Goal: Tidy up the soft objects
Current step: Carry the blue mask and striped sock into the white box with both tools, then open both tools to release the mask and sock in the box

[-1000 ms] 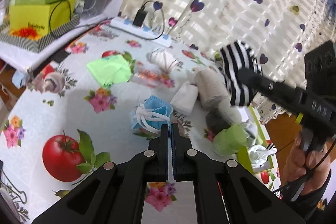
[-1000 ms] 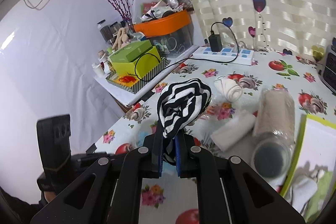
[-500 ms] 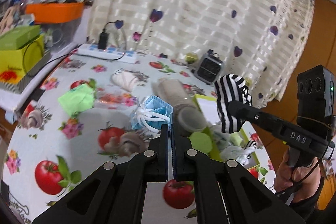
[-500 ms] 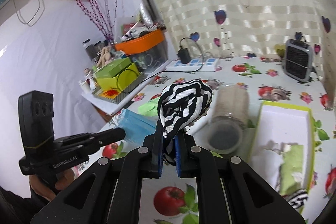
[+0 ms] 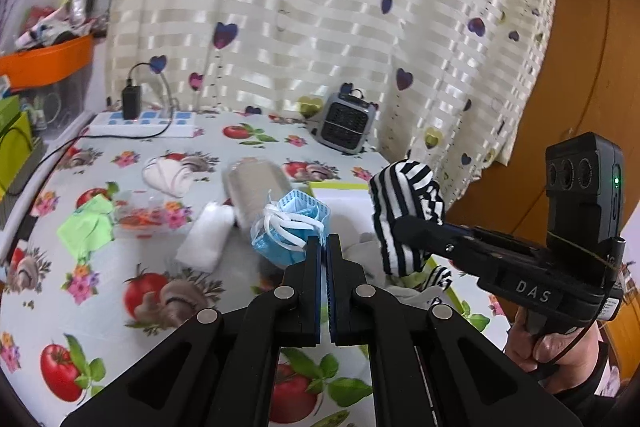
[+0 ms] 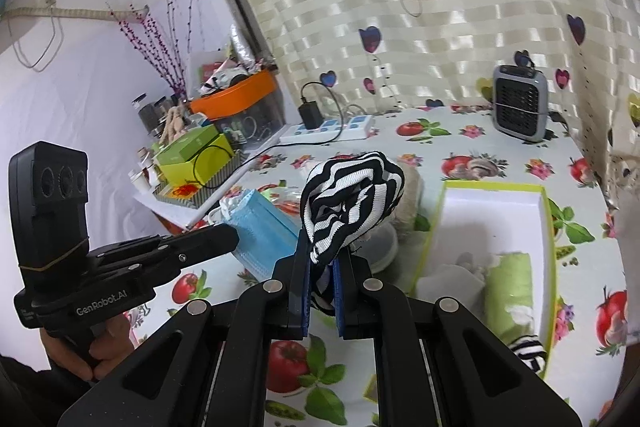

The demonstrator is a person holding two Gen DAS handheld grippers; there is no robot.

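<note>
The right claw (image 6: 322, 263) was pinching a striped sock (image 6: 350, 201), held in the air, with the box (image 6: 548, 259) to its right and below. The left claw (image 5: 324, 247) was pinching a blue mask (image 5: 290, 231) at its tips, above the table (image 5: 100, 291).

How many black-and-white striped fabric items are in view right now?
2. One striped sock is clamped in the right gripper, above the table. Another striped piece lies at the near end of the green-rimmed box; more may be hidden.
</note>
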